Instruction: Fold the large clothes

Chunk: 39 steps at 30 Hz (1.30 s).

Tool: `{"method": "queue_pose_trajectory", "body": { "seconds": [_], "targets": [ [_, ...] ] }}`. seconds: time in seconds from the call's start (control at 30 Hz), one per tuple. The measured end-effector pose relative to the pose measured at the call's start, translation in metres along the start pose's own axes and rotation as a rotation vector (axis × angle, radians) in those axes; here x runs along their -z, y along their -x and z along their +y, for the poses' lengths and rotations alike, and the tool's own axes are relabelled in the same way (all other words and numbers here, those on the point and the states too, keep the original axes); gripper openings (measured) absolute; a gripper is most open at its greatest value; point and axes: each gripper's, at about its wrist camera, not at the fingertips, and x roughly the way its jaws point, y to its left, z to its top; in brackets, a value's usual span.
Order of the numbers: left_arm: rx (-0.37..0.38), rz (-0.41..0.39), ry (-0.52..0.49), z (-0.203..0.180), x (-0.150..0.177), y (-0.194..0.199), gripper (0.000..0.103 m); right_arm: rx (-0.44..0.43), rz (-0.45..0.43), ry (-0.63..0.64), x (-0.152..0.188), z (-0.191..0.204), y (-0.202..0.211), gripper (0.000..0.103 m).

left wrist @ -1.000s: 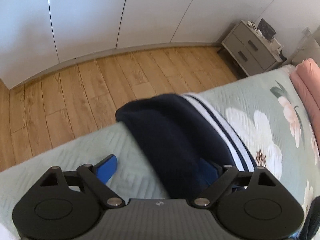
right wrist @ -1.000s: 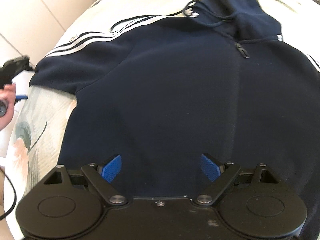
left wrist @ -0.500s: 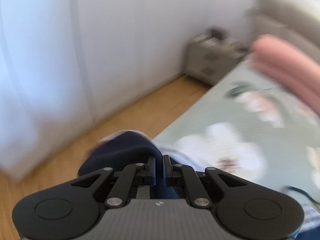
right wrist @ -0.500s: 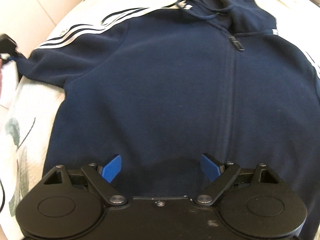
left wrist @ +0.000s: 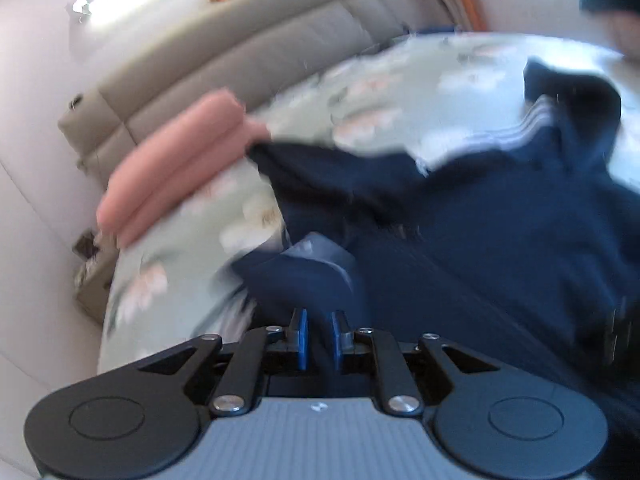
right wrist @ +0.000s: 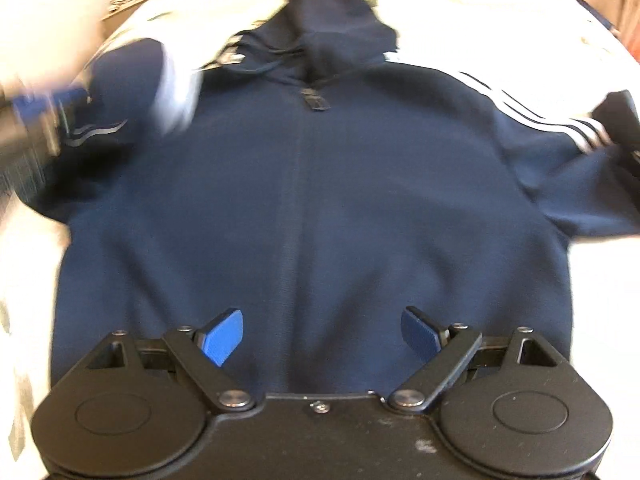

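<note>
At the far left of the left wrist view a grey nightstand (left wrist: 94, 280) stands against the white wall, and above it a padded grey headboard (left wrist: 224, 60) runs along the head of the bed. Two stacked pink pillows (left wrist: 176, 160) lie on the pale green floral bedspread (left wrist: 168, 248), just left of the navy hoodie (left wrist: 480, 240), which lies spread across the cover and fills the right half of this blurred frame. The left gripper (left wrist: 319, 340) has its blue-padded fingers drawn close together on a fold of the hoodie's sleeve (left wrist: 304, 276), whose cloth bunches up just ahead of the pads. White stripes (left wrist: 516, 136) run along the garment's far shoulder. In the right wrist view the left gripper appears only as a blur at the left edge, with the lifted sleeve (right wrist: 120, 92) smeared by motion beside it. The hoodie (right wrist: 312, 200) lies front up and flat on the bedspread (right wrist: 480, 12), its hood (right wrist: 320, 12) pointing away from the camera and its zipper pull (right wrist: 314, 100) near the collar. The right gripper (right wrist: 320, 334) hangs over the lower front of the hoodie with its fingers spread wide apart and nothing between them. The other sleeve (right wrist: 580, 148), with three white stripes, lies out to the right.
</note>
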Motion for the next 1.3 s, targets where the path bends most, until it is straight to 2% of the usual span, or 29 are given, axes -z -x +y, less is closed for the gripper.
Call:
{"method": "queue_pose_trajectory", "body": {
  "seconds": [0.07,0.1,0.17,0.2,0.23,0.3,0.37,0.43,0.57,0.67,0.7,0.73,0.77,0.8,0.87,0.9,0.97,1.0,1.07,1.17,1.2,1.23,1.27,1.3],
  "targets": [
    [0.015,0.068,0.122,0.015,0.011,0.001,0.018,0.003,-0.006,-0.006,-0.002,-0.007,-0.001,0.102],
    [0.024,0.094,0.167,0.025,0.014,0.0,0.023,-0.004,-0.012,-0.004,-0.004,-0.008,-0.002,0.102],
    [0.005,0.133,0.245,0.043,0.025,0.0,0.038,-0.02,-0.038,0.011,-0.013,-0.003,-0.005,0.102],
    [-0.01,0.151,0.267,0.052,0.03,-0.003,0.05,-0.032,-0.056,0.019,-0.02,0.001,-0.006,0.102],
    [-0.021,0.163,0.279,0.064,0.035,-0.004,0.052,-0.052,-0.079,0.029,-0.029,0.009,-0.006,0.102],
    [-0.017,0.175,0.313,0.076,0.038,-0.008,0.052,-0.088,-0.138,0.056,-0.048,0.024,-0.004,0.102],
    [0.052,0.151,0.391,0.086,0.034,-0.018,0.052,-0.117,-0.197,0.098,-0.07,0.043,-0.003,0.102],
    [0.119,0.129,0.51,0.097,0.031,-0.035,0.052,-0.112,-0.229,0.114,-0.089,0.056,-0.004,0.102],
    [0.215,0.16,0.822,0.135,0.026,-0.108,0.053,-0.089,-0.235,0.106,-0.103,0.054,-0.007,0.102],
    [0.316,0.204,0.981,0.147,0.03,-0.151,0.051,-0.062,-0.186,0.096,-0.093,0.042,-0.019,0.102],
    [0.362,0.199,1.008,0.146,0.031,-0.159,0.05,-0.055,-0.162,0.089,-0.088,0.036,-0.024,0.102],
    [0.416,0.194,1.031,0.145,0.03,-0.168,0.039,-0.048,-0.142,0.082,-0.084,0.032,-0.028,0.102],
    [0.433,0.205,1.046,0.141,0.027,-0.174,0.027,-0.043,-0.126,0.072,-0.077,0.027,-0.03,0.102],
    [0.426,0.211,1.04,0.137,0.023,-0.176,0.01,-0.041,-0.112,0.062,-0.072,0.021,-0.033,0.102],
    [0.337,0.175,0.997,0.13,0.007,-0.158,0.01,-0.034,-0.1,0.038,-0.061,0.007,-0.035,0.099],
    [0.314,0.139,0.981,0.129,0.0,-0.146,0.009,-0.024,-0.106,0.026,-0.056,0.0,-0.032,0.093],
    [0.293,0.004,0.914,0.123,-0.028,-0.102,0.009,-0.002,-0.128,0.011,-0.046,-0.013,-0.023,0.075],
    [0.291,-0.054,0.875,0.118,-0.041,-0.084,0.009,0.012,-0.139,0.004,-0.044,-0.021,-0.018,0.061],
    [0.316,-0.183,0.766,0.096,-0.074,-0.047,0.009,0.042,-0.16,-0.026,-0.038,-0.037,-0.006,0.057],
    [0.331,-0.268,0.569,0.041,-0.109,-0.024,0.015,0.047,-0.18,-0.115,-0.033,-0.068,0.016,0.058],
    [0.326,-0.267,0.503,0.018,-0.113,-0.026,0.027,0.041,-0.183,-0.142,-0.033,-0.078,0.021,0.065],
    [0.355,-0.219,0.458,-0.004,-0.111,-0.035,0.049,0.04,-0.188,-0.165,-0.031,-0.089,0.026,0.069],
    [0.409,-0.14,0.421,-0.023,-0.107,-0.048,0.053,0.043,-0.193,-0.177,-0.031,-0.097,0.031,0.069],
    [0.45,-0.073,0.404,-0.037,-0.101,-0.056,0.051,0.045,-0.194,-0.182,-0.029,-0.103,0.034,0.069]
  ]
}}
